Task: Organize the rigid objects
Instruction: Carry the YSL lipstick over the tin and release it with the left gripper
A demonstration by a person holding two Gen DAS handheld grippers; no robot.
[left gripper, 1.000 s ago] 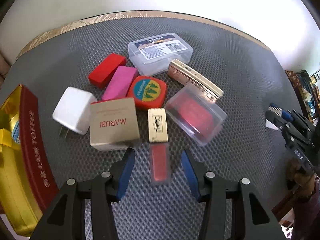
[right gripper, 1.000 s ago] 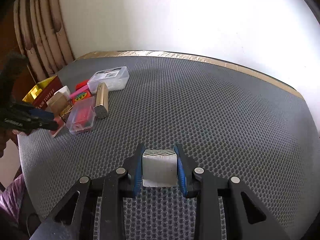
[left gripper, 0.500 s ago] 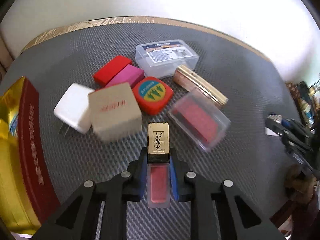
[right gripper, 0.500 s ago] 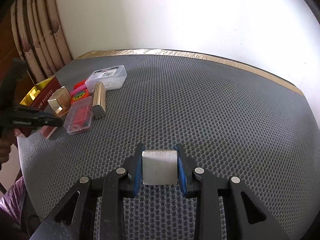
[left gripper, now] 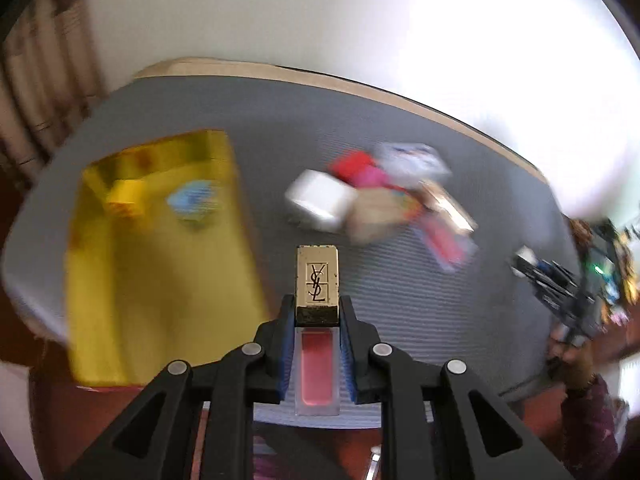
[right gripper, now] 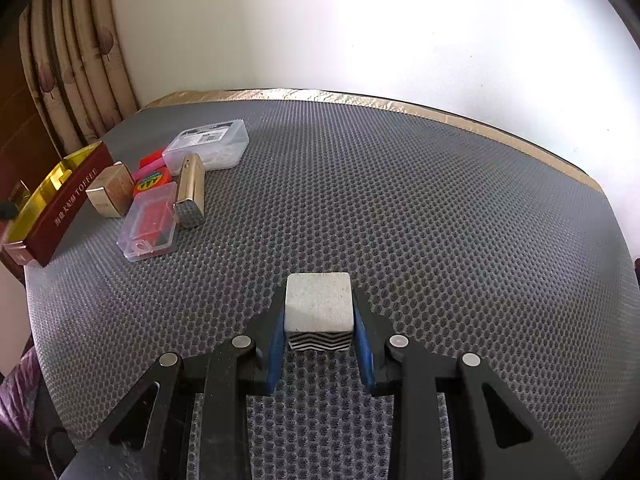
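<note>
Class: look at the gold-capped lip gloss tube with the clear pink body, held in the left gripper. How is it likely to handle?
The gold-capped lip gloss tube looks stiff: it juts straight out of the left gripper without sagging. Its flat-sided, boxy shape suggests it will not roll. The glossy clear body may be slippery, so it could slide between the pads.

Setting: a room in a home, not a lab or shop. Evidence: patterned fabric curtain (right gripper: 68, 76) hanging in folds at left, beside a plain white wall (right gripper: 360, 28). Work surface is a table (right gripper: 400, 200) covered in a grey honeycomb-textured mat with a gold-coloured trim strip along the far edge. Household odds and ends lie on it: a red and gold toffee tin (right gripper: 60, 208), clear plastic boxes (right gripper: 208, 144), a white plug adapter (left gripper: 320, 200). Cluttered shelves or goods at far right of the left wrist view, too blurred to identify.
</note>
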